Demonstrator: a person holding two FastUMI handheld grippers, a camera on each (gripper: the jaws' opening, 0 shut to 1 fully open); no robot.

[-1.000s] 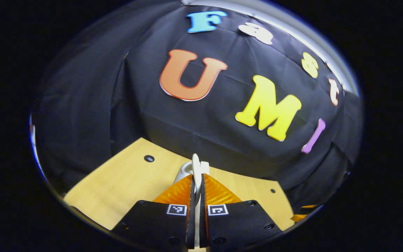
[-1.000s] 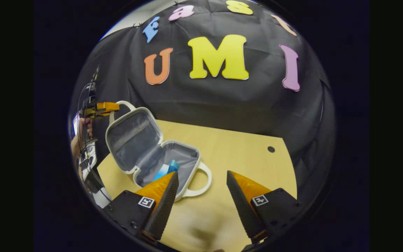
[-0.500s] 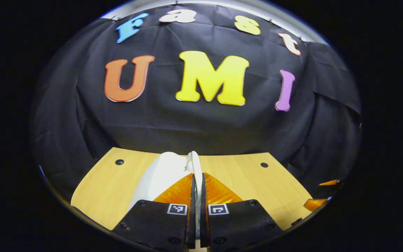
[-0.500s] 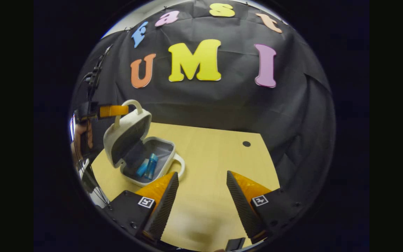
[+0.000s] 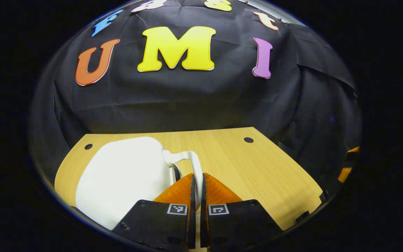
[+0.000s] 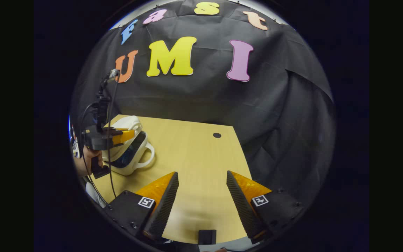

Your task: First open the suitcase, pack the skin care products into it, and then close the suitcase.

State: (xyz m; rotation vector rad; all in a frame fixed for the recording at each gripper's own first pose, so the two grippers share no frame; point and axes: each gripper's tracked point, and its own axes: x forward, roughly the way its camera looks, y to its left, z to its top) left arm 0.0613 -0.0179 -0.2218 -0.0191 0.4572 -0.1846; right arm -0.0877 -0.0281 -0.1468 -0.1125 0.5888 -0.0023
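A small white suitcase [image 5: 124, 178] lies on the wooden table [image 5: 250, 175], its lid [image 6: 124, 126] lowered almost onto the base with a narrow gap left. My left gripper [image 5: 197, 178] is shut on the lid's white handle [image 5: 191, 157], which runs up between its fingers. In the right gripper view the left gripper [image 6: 126, 134] sits at the far left over the suitcase [image 6: 131, 164], held by a hand [image 6: 89, 161]. My right gripper [image 6: 201, 185] hangs open over bare table [image 6: 201, 154] to the right of the suitcase, holding nothing. The skin care products are hidden inside.
The black cloth wall rises right behind the table's far edge. Small dark holes [image 5: 248, 140] [image 5: 88, 146] mark the tabletop's far corners. A small black block [image 6: 207, 236] sits at the near table edge between my right gripper's fingers.
My left gripper has swung the lid down by its handle from standing open to nearly shut, hiding the blue bottles. My right gripper drew back to the right, staying open.
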